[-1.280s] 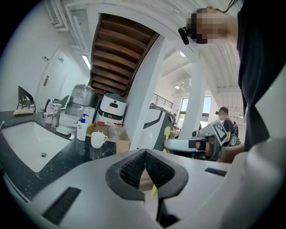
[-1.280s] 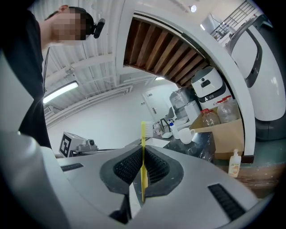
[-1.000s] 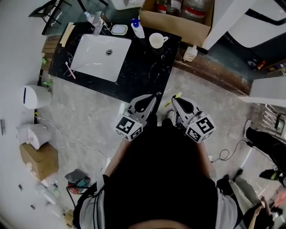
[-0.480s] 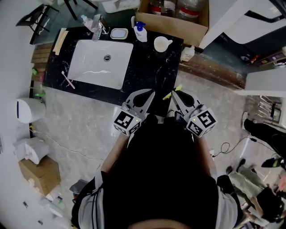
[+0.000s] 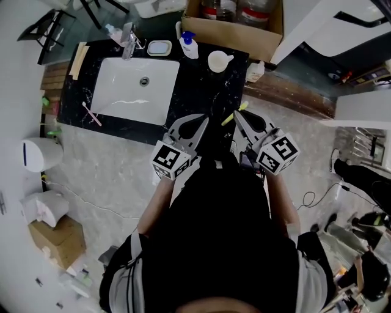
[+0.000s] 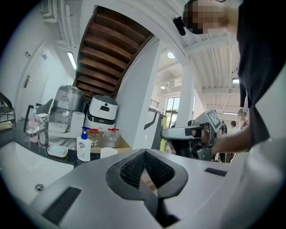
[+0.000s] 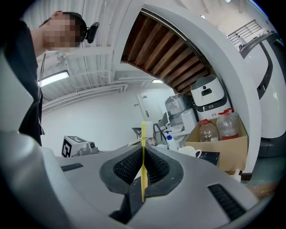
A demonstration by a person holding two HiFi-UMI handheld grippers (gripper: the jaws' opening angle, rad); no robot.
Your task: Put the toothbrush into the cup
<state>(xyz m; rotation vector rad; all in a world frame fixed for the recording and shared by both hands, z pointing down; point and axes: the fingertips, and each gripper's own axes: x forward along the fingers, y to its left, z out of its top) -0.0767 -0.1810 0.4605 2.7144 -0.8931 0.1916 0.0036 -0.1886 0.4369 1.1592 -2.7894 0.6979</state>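
Observation:
A yellow toothbrush (image 7: 143, 134) stands upright between the jaws of my right gripper (image 7: 143, 152), which is shut on it. In the head view the yellow toothbrush (image 5: 234, 114) sticks out of the right gripper (image 5: 236, 116) over the front edge of the black counter (image 5: 201, 92). The white cup (image 5: 219, 60) stands at the counter's back right, well ahead of both grippers. The right gripper view has the cup (image 7: 190, 151) to the right of the jaws. My left gripper (image 5: 203, 121) is shut with nothing in it, level with the right one. From the left gripper (image 6: 145, 153) the cup (image 6: 108, 152) shows low and left.
A white basin (image 5: 135, 90) fills the counter's left half, with a faucet (image 5: 127, 33) behind it. A soap dish (image 5: 159, 47) and pump bottle (image 5: 188, 44) stand left of the cup. A pink toothbrush (image 5: 91, 114) lies at the basin's left. A cardboard box (image 5: 235, 15) holds jars.
The person has stepped closer to the counter. Both grippers have moved forward to its front edge, and the toothbrush is still held in the right one.

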